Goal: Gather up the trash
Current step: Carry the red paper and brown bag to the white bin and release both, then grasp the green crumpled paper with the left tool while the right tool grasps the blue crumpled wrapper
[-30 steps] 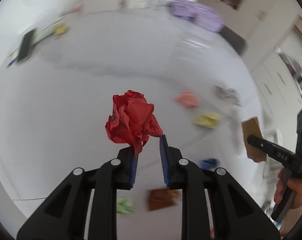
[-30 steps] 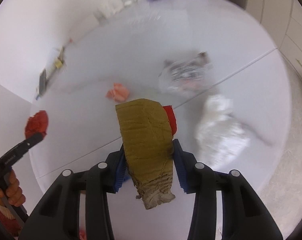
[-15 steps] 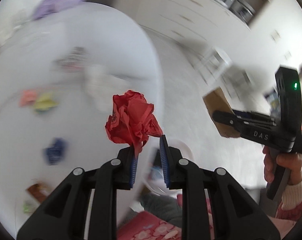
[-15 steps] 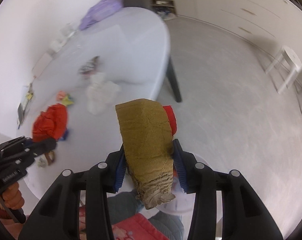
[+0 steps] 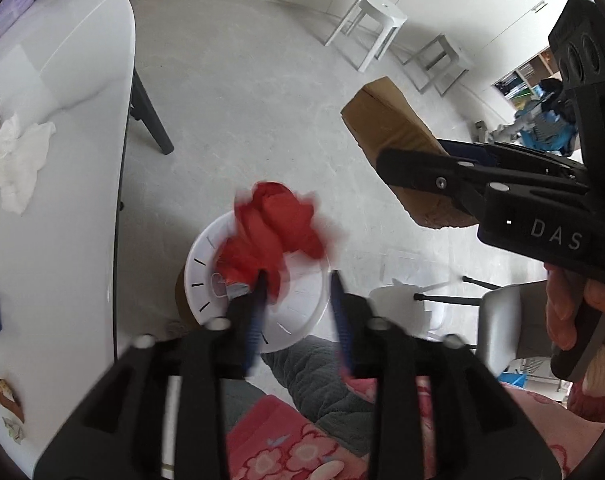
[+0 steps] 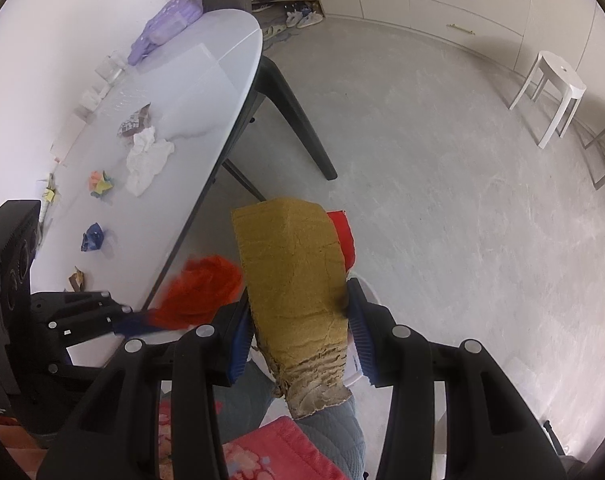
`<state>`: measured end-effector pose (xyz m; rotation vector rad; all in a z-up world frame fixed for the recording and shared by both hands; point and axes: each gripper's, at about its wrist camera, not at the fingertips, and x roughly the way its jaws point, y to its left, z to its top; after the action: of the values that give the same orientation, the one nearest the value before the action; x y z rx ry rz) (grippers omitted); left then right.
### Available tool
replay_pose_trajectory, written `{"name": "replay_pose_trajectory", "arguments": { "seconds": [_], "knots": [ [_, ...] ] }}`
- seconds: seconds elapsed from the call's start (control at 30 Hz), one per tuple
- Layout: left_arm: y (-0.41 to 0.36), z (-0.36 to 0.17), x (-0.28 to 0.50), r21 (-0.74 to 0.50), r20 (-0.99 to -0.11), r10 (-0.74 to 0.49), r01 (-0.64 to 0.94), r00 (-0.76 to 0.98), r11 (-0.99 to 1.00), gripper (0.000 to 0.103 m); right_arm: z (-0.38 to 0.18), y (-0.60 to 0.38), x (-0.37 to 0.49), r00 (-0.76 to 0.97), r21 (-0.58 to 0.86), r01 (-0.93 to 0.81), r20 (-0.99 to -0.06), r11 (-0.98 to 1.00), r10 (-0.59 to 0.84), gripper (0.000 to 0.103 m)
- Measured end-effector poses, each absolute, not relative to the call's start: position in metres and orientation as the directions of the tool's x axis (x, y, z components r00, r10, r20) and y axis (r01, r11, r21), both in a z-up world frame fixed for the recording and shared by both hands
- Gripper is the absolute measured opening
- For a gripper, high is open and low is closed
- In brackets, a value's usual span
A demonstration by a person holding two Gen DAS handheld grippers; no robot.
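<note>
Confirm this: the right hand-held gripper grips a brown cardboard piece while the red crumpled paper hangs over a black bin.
Not quite: the bin under the red crumpled paper is white, as the left wrist view shows. The right hand-held gripper does grip the brown cardboard piece.

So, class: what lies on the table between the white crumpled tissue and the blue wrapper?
In the right wrist view, a small orange and yellow scrap lies on the table between the white crumpled tissue and the blue wrapper.

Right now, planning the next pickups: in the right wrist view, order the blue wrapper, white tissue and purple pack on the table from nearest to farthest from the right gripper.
1. Blue wrapper, near end of the table, left of the right gripper.
2. White tissue, mid-table.
3. Purple pack, far end.
</note>
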<state>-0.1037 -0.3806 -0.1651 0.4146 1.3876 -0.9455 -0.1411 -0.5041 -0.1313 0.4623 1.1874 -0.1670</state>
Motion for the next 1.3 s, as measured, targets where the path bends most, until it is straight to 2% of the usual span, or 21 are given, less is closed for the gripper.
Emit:
{"name": "replay_pose_trajectory", "arguments": {
  "seconds": [0.03,0.1,0.23,0.3,0.37,0.5,0.53,0.57,0.63,0.67,0.87,1.3],
  "knots": [
    [-0.378,-0.164,-0.106,-0.265,-0.945,-0.316,0.764,-0.084,0.589,0.052,-0.132,-0.506,-0.143,0.373,0.261,0.363,-0.92,0.894,0.118,0.045],
    [-0.375,-0.16,-0.106,-0.249,-0.946,-0.317,0.762,-0.061,0.597,0.061,-0.134,-0.509,-0.147,0.371,0.266,0.361,-0.92,0.894,0.124,0.045],
    [-0.373,-0.155,-0.104,-0.223,-0.947,-0.319,0.759,-0.021,0.612,0.074,-0.138,-0.512,-0.15,0.366,0.275,0.356,-0.92,0.893,0.137,0.045],
    [-0.371,-0.153,-0.101,-0.2,-0.95,-0.311,0.754,0.006,0.626,0.075,-0.14,-0.511,-0.151,0.363,0.281,0.352,-0.92,0.893,0.146,0.045],
    [-0.366,-0.148,-0.098,-0.177,-0.953,-0.301,0.742,0.035,0.647,0.083,-0.144,-0.509,-0.15,0.358,0.287,0.345,-0.92,0.894,0.157,0.045],
    [-0.356,-0.138,-0.091,-0.148,-0.95,-0.297,0.703,0.093,0.696,0.084,-0.154,-0.496,-0.146,0.323,0.294,0.315,-0.927,0.903,0.189,0.046],
    [-0.353,-0.136,-0.089,-0.143,-0.95,-0.294,0.694,0.103,0.706,0.084,-0.157,-0.492,-0.146,0.309,0.291,0.308,-0.931,0.906,0.195,0.051],
    [-0.348,-0.134,-0.086,-0.138,-0.949,-0.292,0.682,0.116,0.718,0.085,-0.162,-0.487,-0.145,0.283,0.285,0.298,-0.938,0.911,0.201,0.066],
    [-0.341,-0.13,-0.082,-0.131,-0.947,-0.289,0.659,0.137,0.741,0.092,-0.167,-0.477,-0.143,0.243,0.24,0.29,-0.955,0.927,0.171,0.088],
    [-0.337,-0.128,-0.079,-0.131,-0.946,-0.29,0.649,0.145,0.749,0.092,-0.167,-0.473,-0.143,0.241,0.221,0.286,-0.958,0.932,0.153,0.091],
    [-0.312,-0.123,-0.068,-0.131,-0.939,-0.292,0.597,0.18,0.791,0.094,-0.159,-0.467,-0.136,0.269,0.183,0.313,-0.958,0.932,0.098,0.098],
    [-0.273,-0.118,-0.055,-0.129,-0.937,-0.278,0.532,0.209,0.837,0.095,-0.152,-0.45,-0.114,0.286,0.175,0.3,-0.954,0.938,0.087,0.1]
  ]
}}
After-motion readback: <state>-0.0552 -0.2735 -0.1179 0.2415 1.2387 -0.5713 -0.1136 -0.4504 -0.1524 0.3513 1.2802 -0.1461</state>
